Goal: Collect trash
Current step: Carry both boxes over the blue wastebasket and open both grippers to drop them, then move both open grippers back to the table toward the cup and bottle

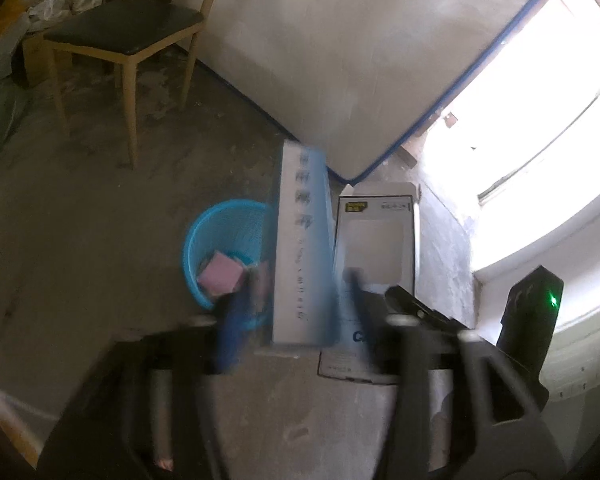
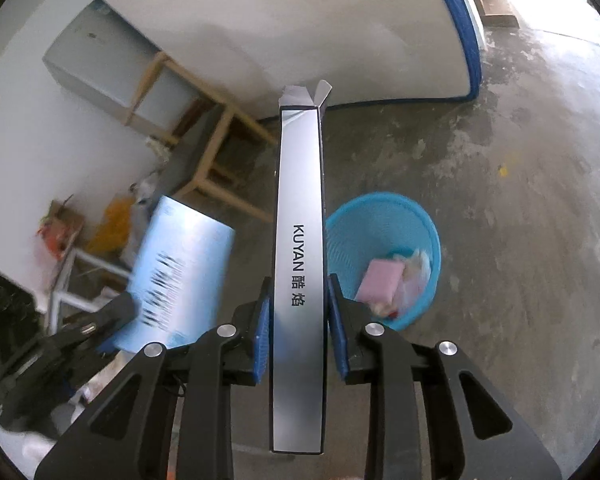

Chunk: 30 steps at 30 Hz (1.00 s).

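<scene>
One large white mattress (image 1: 360, 60) with blue edging is seen leaning well ahead of both grippers, with bare concrete floor (image 2: 540, 200) spread beneath them. Farther ahead and to the left of the left gripper (image 1: 296, 316), a wooden chair (image 1: 128, 28) with a dark seat is set on that floor.

Closer in, a blue mesh basket (image 2: 384, 256) is placed on the floor, just ahead and to the right of the right gripper (image 2: 299, 332) and just ahead and to the left of the left one. A pink block (image 2: 380, 284) and some pale wrappers are seen inside it.

A light blue printed box (image 1: 300, 240) is framed between the left gripper's widely spread fingers. It is badly blurred, but the pads appear to be clear of its sides, so it seems not to be gripped.

A long silver box (image 2: 300, 240) marked KUYAN is stood on edge between the right gripper's blue pads, its opened flaps pointing away from the gripper. The fingers are set narrowly, and a thin gap is seen on either side of the box, so it is not clamped. The two boxes are carried side by side, next to the basket's rim.
</scene>
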Tool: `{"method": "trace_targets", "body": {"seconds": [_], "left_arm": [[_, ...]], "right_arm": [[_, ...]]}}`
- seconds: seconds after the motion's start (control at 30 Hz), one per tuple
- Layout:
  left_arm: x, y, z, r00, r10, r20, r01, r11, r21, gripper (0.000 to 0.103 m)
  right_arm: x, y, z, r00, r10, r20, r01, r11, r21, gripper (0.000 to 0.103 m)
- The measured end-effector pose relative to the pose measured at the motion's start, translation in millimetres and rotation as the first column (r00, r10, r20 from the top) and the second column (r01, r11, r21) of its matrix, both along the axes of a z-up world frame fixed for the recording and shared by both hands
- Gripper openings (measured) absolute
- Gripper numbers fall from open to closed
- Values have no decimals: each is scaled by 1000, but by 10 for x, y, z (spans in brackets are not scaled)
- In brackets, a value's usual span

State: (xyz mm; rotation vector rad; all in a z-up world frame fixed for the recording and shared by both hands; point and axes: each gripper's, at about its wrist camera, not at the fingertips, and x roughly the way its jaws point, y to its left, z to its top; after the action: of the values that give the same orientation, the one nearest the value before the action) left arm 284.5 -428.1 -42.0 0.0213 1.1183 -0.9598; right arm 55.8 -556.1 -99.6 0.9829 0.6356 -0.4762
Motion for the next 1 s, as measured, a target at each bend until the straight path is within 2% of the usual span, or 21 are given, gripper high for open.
{"method": "trace_targets", "body": {"seconds": [0.03,0.07,0.13,0.23,0.3,0.43,0.6,0.67,0.83,1.0], "left_arm": [[65,-23,-64,999,28,29,-28,1000,13,70],[64,-54,-129,997,56,53,-57,998,23,70],[104,-28,-232,996,76,43,-78,996,39,70],[69,172,-246,998,63,21,-64,998,27,70],[46,315,-146,997,55,60,-57,998,17,70],[-63,623,90,994,53,99,-52,999,-17,71],[-77,912,389,992,60,113,-55,997,-49,72],[-160,1162,519,990,71,119,-64,996,-57,73],[-343,1840,811,986,99,135,-88,993,-82,75],[-431,2729,1103,962,192,193,-175,979,-104,75]], "right_arm": [[100,-104,-133,1000,3,-8,-3,1000,10,52],[189,-198,-272,1000,3,-23,-2,1000,25,58],[280,-362,-725,989,-38,-145,47,997,57,59],[140,-380,-1092,973,-90,-214,116,987,113,59],[0,-364,-1226,970,-108,-218,138,982,128,59],[-191,-337,-1289,964,-111,-241,142,983,115,59],[-355,-246,-1114,967,-98,-235,118,990,72,59],[-372,-203,-997,972,-81,-221,95,994,52,59],[-254,105,-526,983,23,-180,-21,1000,11,62],[72,603,128,973,185,-139,-195,979,-58,65]]}}
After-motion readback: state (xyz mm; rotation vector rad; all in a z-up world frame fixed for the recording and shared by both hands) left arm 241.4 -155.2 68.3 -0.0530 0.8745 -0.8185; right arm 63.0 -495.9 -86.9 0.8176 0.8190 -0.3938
